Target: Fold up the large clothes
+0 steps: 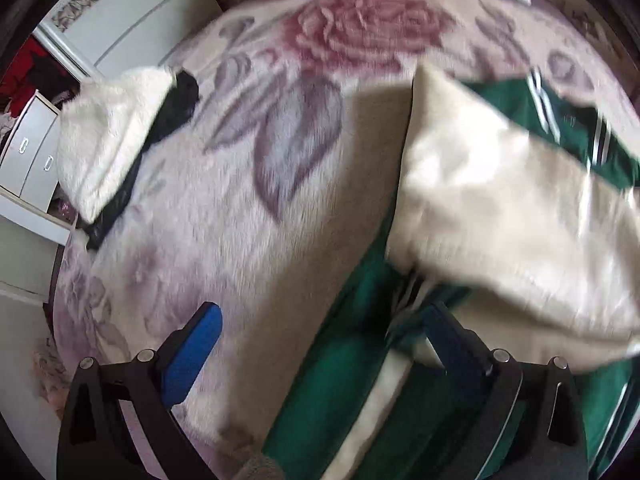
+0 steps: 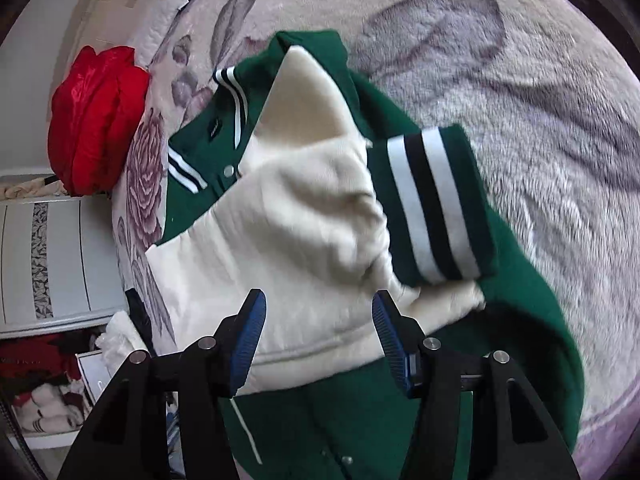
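Observation:
A green varsity jacket (image 2: 516, 292) with cream sleeves lies on the floral blanket (image 2: 520, 92). One cream sleeve (image 2: 280, 232) is folded across its front, and the striped cuff (image 2: 432, 200) rests on top. My right gripper (image 2: 318, 336) hovers open just above that sleeve, and its pads do not press the cloth. In the left wrist view the jacket (image 1: 344, 392) fills the lower right, with a blurred cream sleeve (image 1: 500, 208) across it. My left gripper (image 1: 324, 344) is wide open over the jacket's left edge, one finger above the blanket (image 1: 240, 184), the other above green cloth.
A red garment (image 2: 96, 120) lies beyond the jacket's striped collar (image 2: 232, 96). A fluffy white and black garment (image 1: 116, 144) sits near the bed's left edge. White drawers (image 1: 32, 156) and a wardrobe (image 1: 132, 12) stand beside the bed.

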The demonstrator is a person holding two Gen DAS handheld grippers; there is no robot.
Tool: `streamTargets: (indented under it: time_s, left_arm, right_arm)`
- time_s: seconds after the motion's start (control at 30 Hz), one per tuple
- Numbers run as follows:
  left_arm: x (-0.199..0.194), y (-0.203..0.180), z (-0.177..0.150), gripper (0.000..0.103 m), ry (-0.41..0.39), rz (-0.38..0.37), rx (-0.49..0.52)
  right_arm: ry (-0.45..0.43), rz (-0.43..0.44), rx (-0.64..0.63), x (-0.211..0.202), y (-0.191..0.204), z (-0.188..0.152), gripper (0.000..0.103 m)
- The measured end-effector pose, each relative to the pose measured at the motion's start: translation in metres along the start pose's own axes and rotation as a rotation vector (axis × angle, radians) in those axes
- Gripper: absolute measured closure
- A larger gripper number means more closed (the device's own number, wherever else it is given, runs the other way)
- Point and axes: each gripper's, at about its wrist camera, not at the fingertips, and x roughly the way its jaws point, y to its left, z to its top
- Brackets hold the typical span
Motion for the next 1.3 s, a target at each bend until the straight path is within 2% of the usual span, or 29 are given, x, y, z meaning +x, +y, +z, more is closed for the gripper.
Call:
streamTargets:
  time_s: [0.07, 0.1, 0.13, 0.2, 0.23, 0.3, 0.37, 0.4, 0.5, 0.6, 0.67, 0.73, 0.8, 0.87, 0.9, 0.97, 1.07, 1.17, 1.23, 1.27, 1.3]
  left_arm:
    - [0.000, -0.014, 0.018, 0.000, -0.056, -0.003, -0.011]
    - [0.015, -0.024, 0.030, 0.000, -0.058, 0.021, 0.012]
    - [0.032, -0.032, 0.036, 0.000, -0.026, 0.037, 0.037]
    - [0.086, -0.044, 0.040, 0.000, 0.119, 0.045, 0.094]
    - [0.097, -0.041, 0.043, 0.000, 0.142, 0.029, 0.094]
    - [0.086, -0.032, 0.043, 0.000, 0.121, 0.000, 0.094]
    - [0.056, -0.022, 0.031, 0.000, 0.074, 0.024, 0.121]
    - [0.037, -0.015, 0.019, 0.000, 0.054, 0.016, 0.124]
    - [-0.008, -0.003, -0.036, 0.000, 0.076, -0.002, 0.168]
    - [-0.034, -0.010, -0.102, 0.000, 0.144, -0.009, 0.256]
    - [-0.036, -0.018, -0.135, 0.000, 0.181, -0.019, 0.305]
    - [-0.030, -0.026, -0.168, 0.000, 0.247, -0.049, 0.350]
    - [-0.025, -0.030, -0.185, 0.000, 0.272, -0.061, 0.383]
    - [-0.021, -0.035, -0.200, 0.000, 0.288, -0.075, 0.424]
    - [-0.019, -0.036, -0.207, 0.000, 0.290, -0.070, 0.439]
    - [-0.022, -0.034, -0.217, 0.000, 0.294, -0.088, 0.443]
    - [-0.027, -0.025, -0.219, 0.000, 0.283, -0.095, 0.440]
    - [-0.033, -0.018, -0.220, 0.000, 0.262, -0.090, 0.431]
    - [-0.039, -0.015, -0.219, 0.000, 0.255, -0.087, 0.424]
    - [-0.042, -0.011, -0.216, 0.000, 0.247, -0.092, 0.418]
    - [-0.048, -0.010, -0.210, 0.000, 0.230, -0.094, 0.416]
  right_arm:
    - [-0.028, -0.062, -0.022, 0.025, 0.014, 0.032, 0.045]
    - [-0.028, -0.085, -0.036, 0.026, 0.002, 0.046, 0.046]
    - [-0.009, -0.133, -0.054, 0.045, 0.000, 0.055, 0.048]
    - [0.034, -0.227, -0.054, 0.065, -0.003, 0.064, 0.051]
    - [0.031, -0.241, -0.060, 0.063, 0.003, 0.061, 0.051]
    - [0.039, -0.260, -0.118, 0.045, 0.020, 0.046, 0.050]
    - [0.070, -0.210, -0.160, 0.023, 0.033, 0.013, 0.048]
    - [0.096, -0.178, -0.162, 0.016, 0.033, -0.006, 0.043]
    - [0.213, -0.162, -0.120, 0.005, 0.018, -0.089, 0.042]
    - [0.350, -0.181, 0.062, 0.010, -0.038, -0.184, 0.042]
    - [0.397, -0.176, 0.230, 0.018, -0.077, -0.232, 0.042]
    - [0.397, -0.131, 0.370, 0.024, -0.111, -0.272, 0.042]
    - [0.384, -0.087, 0.489, 0.026, -0.148, -0.304, 0.042]
    - [0.351, -0.020, 0.600, 0.034, -0.168, -0.328, 0.042]
    - [0.318, 0.014, 0.625, 0.038, -0.171, -0.336, 0.058]
    - [0.225, 0.027, 0.642, 0.037, -0.168, -0.347, 0.099]
    - [0.171, 0.021, 0.609, 0.022, -0.150, -0.358, 0.099]
    - [0.197, 0.039, 0.546, 0.023, -0.125, -0.380, 0.101]
    - [0.199, -0.056, 0.461, 0.023, -0.116, -0.382, 0.101]
    - [0.221, -0.107, 0.429, 0.027, -0.116, -0.381, 0.101]
    - [0.261, -0.123, 0.411, 0.035, -0.117, -0.381, 0.101]
